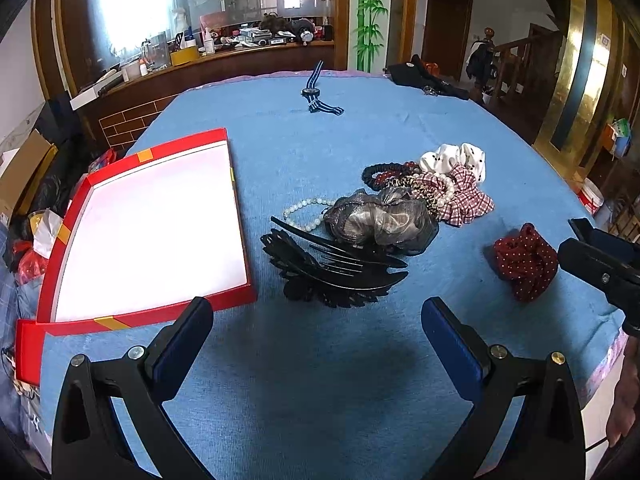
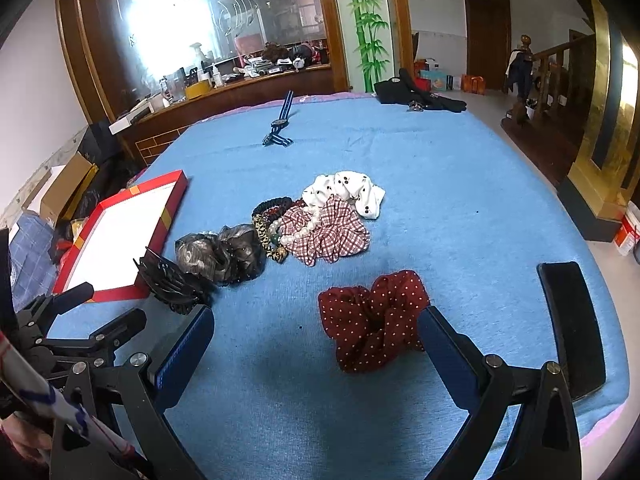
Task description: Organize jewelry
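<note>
Left wrist view: your left gripper [image 1: 318,316] hangs wide open over bare blanket [image 1: 320,380], gripping nothing, its jaws aimed at the black claw clip [image 1: 332,272]. The clip lies just beside the red box [image 1: 44,320], which sits open and unfilled at the table's left edge, presumably the destination. Right wrist view: your right gripper [image 2: 316,332] is equally wide open and empty, with the dotted red scrunchie [image 2: 372,320] between its jaws, touching the right finger; likely the first pick. The other pieces are heaped mid-table: grey scrunchie [image 1: 380,220], pearls [image 1: 308,212], plaid scrunchie [image 2: 324,232], white scrunchie [image 2: 348,190]. A watch [image 1: 316,92] lies apart near the far edge. The surface is blue blanket over a table; the room behind shows a cluttered wooden counter, a mirror and a staircase.
</note>
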